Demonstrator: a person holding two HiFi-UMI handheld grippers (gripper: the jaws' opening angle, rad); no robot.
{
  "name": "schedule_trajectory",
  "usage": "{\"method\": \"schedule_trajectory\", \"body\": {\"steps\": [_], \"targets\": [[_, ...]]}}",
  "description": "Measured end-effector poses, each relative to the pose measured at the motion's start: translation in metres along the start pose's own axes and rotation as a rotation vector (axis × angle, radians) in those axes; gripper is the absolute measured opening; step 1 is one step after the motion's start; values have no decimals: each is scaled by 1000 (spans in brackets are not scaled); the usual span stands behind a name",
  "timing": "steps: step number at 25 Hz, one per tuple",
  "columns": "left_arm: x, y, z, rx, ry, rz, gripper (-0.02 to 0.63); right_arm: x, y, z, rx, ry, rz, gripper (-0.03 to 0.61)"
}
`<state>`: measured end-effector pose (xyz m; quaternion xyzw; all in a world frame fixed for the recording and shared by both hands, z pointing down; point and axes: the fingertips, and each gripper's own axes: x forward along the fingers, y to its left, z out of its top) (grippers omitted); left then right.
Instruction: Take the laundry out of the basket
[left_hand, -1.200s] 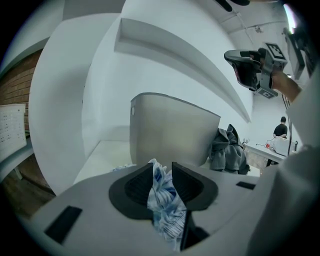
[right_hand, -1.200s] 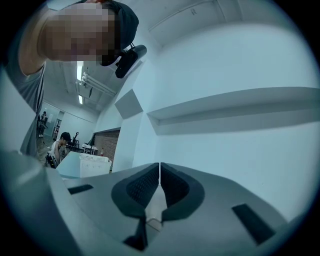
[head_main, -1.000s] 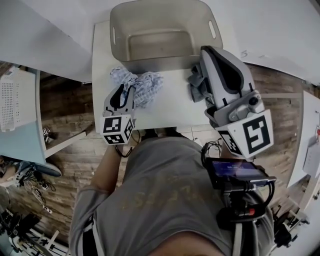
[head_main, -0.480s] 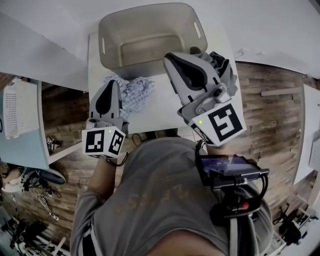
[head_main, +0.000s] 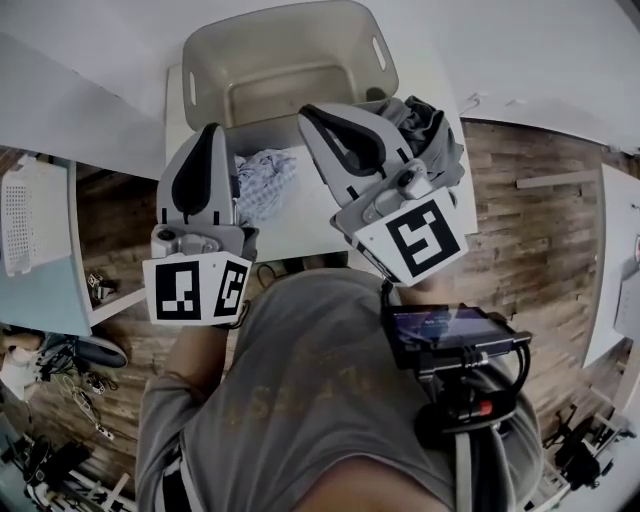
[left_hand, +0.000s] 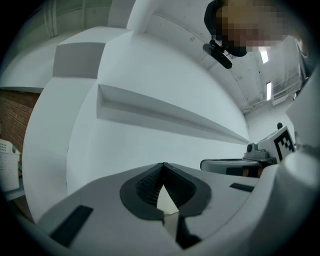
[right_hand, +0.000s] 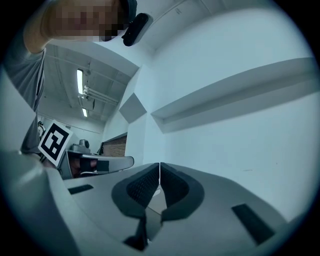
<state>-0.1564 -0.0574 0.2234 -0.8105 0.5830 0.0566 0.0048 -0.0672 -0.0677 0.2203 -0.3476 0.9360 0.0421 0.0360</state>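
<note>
1. Wooden floor (head_main: 530, 230): it runs on the outer side of both tongs and under the table.
2. White table (head_main: 285, 225): it stands beneath both pairs of tongs, and a bare strip of it shows between them.
3. Beige basket (head_main: 290, 45): it sits on the table just past the tips of both tongs. Its back wall and floor show bare. Its near edge is hidden behind the tongs, so what lies there cannot be told.
4. Right gripper (head_main: 306, 112): it is held above the table, with its tips toward the basket. Its own view shows the jaws (right_hand: 159, 165) pressed together, pad against pad, with nothing between them.
5. Left gripper (head_main: 210, 130): it is held beside the right one, well apart from it, and points the same way. Its jaws (left_hand: 163, 166) have just been closing and now meet at the tips, with no cloth between them.
6. Grey garment (head_main: 430, 125): this is laundry out of the basket. It is bunched on the table on the outer side of the right gripper and close against its body.
7. Blue-and-white checked cloth (head_main: 265, 175): this is laundry out of the basket. It is crumpled on the table between the two tongs, nearer the left gripper, and neither holds it.
</note>
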Motion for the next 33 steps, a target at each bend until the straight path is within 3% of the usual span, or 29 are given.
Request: {"method": "schedule_trajectory", "body": {"steps": [33], "targets": [[3,-19,11,10,-19,-34,8,6,9,-3,3,2,21,8]]}}
